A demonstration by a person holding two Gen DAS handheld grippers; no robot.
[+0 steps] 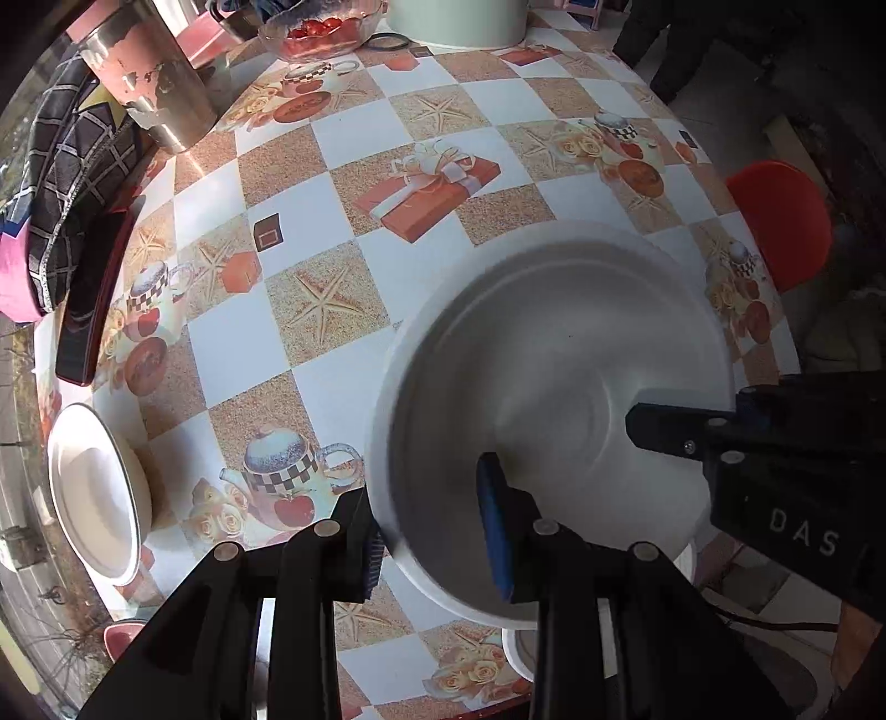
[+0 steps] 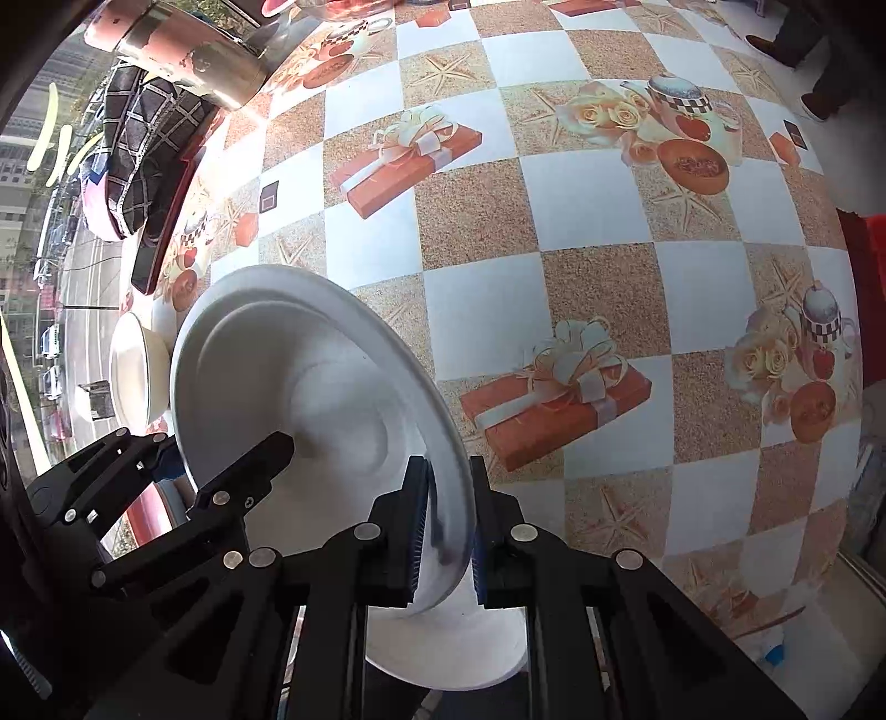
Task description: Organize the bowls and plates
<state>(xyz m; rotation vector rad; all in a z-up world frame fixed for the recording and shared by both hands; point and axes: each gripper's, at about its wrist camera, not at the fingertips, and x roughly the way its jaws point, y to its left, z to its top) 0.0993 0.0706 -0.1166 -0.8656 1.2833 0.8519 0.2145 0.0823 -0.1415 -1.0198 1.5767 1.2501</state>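
A large white plate (image 1: 554, 360) is held tilted above the patterned table; it also shows in the right wrist view (image 2: 310, 376). My left gripper (image 1: 437, 531) is shut on its near rim, one finger inside the plate and one outside. My right gripper (image 2: 448, 531) is shut on the opposite rim, and shows in the left wrist view (image 1: 720, 437) at the right. A white bowl (image 1: 99, 493) stands on the table at the left edge; in the right wrist view it (image 2: 138, 371) is beyond the plate. More white dishes (image 2: 443, 648) lie under the plate, mostly hidden.
A steel tumbler (image 1: 160, 83), a glass bowl of red fruit (image 1: 321, 27) and a pale round container (image 1: 454, 22) stand at the far side. A checked cloth (image 1: 72, 183) and a dark tray (image 1: 94, 299) lie at the left. A red stool (image 1: 781, 221) stands beyond the right edge.
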